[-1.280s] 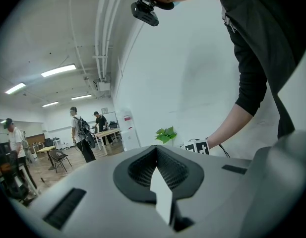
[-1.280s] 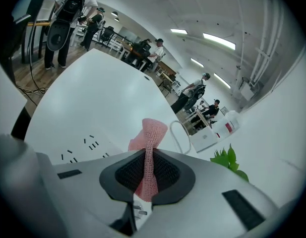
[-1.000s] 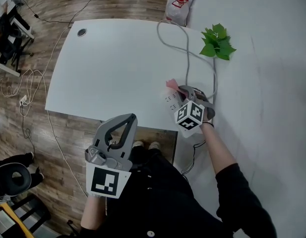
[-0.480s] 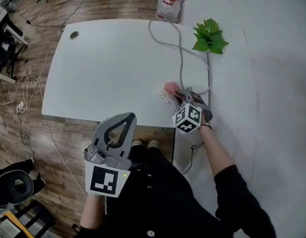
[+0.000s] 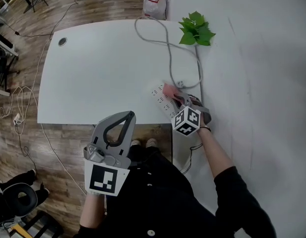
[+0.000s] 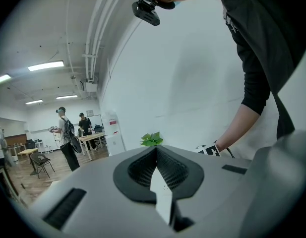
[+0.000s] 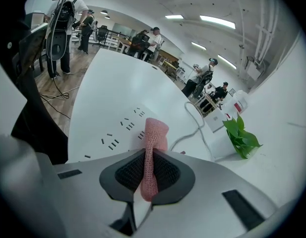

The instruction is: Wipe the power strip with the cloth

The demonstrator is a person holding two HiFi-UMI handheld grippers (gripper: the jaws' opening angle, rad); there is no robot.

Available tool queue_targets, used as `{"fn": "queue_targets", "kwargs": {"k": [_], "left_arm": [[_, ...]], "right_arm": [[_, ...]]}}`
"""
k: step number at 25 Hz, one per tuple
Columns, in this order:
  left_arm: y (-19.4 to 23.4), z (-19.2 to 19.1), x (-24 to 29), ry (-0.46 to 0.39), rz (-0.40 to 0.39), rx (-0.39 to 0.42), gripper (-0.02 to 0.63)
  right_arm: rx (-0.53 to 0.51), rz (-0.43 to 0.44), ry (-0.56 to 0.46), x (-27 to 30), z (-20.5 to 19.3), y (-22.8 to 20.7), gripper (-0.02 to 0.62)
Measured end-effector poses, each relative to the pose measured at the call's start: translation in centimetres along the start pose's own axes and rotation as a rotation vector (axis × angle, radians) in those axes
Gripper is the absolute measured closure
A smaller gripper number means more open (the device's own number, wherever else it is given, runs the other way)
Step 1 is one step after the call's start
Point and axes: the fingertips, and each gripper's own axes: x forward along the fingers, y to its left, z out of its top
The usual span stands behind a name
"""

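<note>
Right gripper (image 7: 149, 175): the 2 jaws are clamped on a fold of the pink cloth (image 7: 153, 138). The free end of the cloth lies over the power strip (image 7: 118, 133), at the end where the cable leaves it. The power strip lies flat on the white table (image 5: 103, 68) with its socket slots facing up. The grey cable (image 5: 168, 48) runs from the power strip in loops across the table. A green plant (image 5: 195, 29) stands well beyond the power strip, past the cable loops.

Left gripper (image 6: 156, 165): the 2 jaws are pressed together with nothing between them. This gripper is well apart from the power strip, off the table on the person's side.
</note>
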Motion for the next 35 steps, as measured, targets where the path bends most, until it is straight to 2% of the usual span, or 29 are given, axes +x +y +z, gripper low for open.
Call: {"fn": "queue_targets", "kwargs": {"k": [17,35], "left_arm": [[-1.6,1.3,1.0,-0.046,-0.101,0.009,0.592],[-3.0,2.1,2.1,-0.081,-0.174,0.019,0.594]], "right_arm": [[0.225,-0.046,0.055,-4.0,-4.4,1.8,0.541],[0.386,-0.088,0.121,-7.8,-8.4,4.4,0.541]]}}
